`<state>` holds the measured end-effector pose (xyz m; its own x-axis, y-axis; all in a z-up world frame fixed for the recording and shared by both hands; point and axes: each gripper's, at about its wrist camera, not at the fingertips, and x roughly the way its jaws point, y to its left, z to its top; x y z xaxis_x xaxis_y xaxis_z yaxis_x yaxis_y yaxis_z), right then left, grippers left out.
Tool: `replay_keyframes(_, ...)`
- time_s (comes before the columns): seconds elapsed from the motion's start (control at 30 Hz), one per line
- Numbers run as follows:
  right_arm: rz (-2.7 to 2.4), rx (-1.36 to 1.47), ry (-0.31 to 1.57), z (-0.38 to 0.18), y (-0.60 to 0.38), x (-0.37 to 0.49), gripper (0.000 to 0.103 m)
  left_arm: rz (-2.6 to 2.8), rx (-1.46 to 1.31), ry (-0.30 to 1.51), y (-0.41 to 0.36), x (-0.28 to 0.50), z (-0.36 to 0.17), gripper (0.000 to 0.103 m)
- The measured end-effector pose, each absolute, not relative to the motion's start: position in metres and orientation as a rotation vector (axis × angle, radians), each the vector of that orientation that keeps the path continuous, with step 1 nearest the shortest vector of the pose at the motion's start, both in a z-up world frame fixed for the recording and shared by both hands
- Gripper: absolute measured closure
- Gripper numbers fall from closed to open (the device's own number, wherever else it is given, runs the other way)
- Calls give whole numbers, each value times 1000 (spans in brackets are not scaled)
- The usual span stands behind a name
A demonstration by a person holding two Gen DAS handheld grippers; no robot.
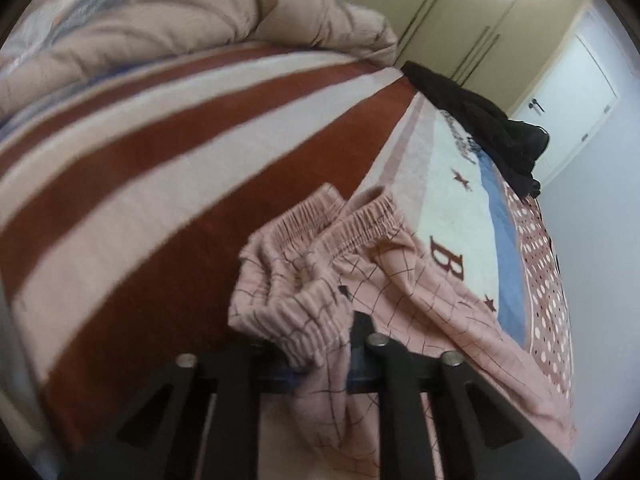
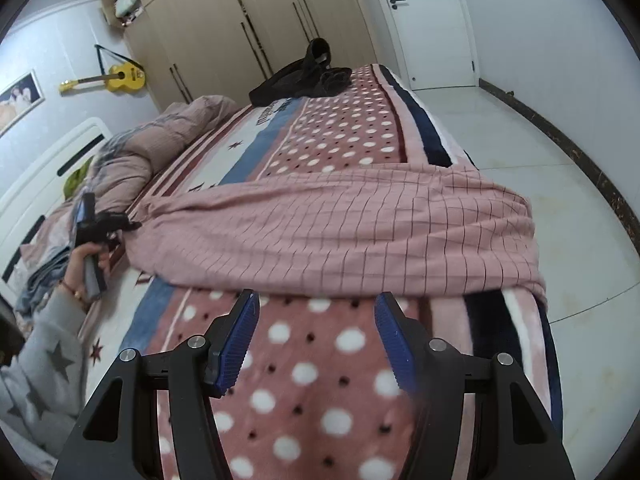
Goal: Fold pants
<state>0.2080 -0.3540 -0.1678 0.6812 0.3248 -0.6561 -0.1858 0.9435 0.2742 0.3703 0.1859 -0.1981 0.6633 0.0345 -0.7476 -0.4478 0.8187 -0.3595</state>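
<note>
I see one pair of pink grid-checked cotton pants (image 2: 340, 232); my left tongs (image 1: 320, 364) clench its waistband, right tongs (image 2: 316, 340) released.

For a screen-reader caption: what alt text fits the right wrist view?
Pink checked pants lie across a dotted blanket, one end hanging over the bed edge. The right tool hovers open before them; the left tool grips their far end.

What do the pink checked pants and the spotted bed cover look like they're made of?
The pink pants look like thin woven cloth, perhaps cotton: matte, softly creased, with a gathered elastic waistband held in the left gripper. The spotted blanket looks like plush fleece, with a fuzzy, slightly shiny nap.
</note>
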Motion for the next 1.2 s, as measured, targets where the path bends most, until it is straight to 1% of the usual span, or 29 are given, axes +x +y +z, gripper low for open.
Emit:
replay_keyframes(0.17,280,202,745,-155,-354,199,47,295,-552,732,202,348,-162,97)
replay_keyframes(0.33,284,190,735,-145,-352,190,47,331,-465,679,217,335,-129,97)
replay_keyframes(0.67,308,161,720,-124,-347,173,47,549,-522,608,300,307,-91,97)
replay_keyframes(0.77,318,158,713,-120,-343,171,47,561,-484,584,303,299,-74,97)
replay_keyframes(0.83,328,160,709,-120,-339,171,47,515,-446,584,293,299,-63,97)
replay_keyframes(0.93,344,171,704,-121,-337,171,47,403,-368,565,257,301,-44,97)
replay_keyframes(1.07,360,172,698,-120,-336,170,47,175,-247,555,180,301,-22,97)
replay_keyframes(1.2,357,170,682,-117,-342,165,47,-13,-120,590,88,308,-24,97)
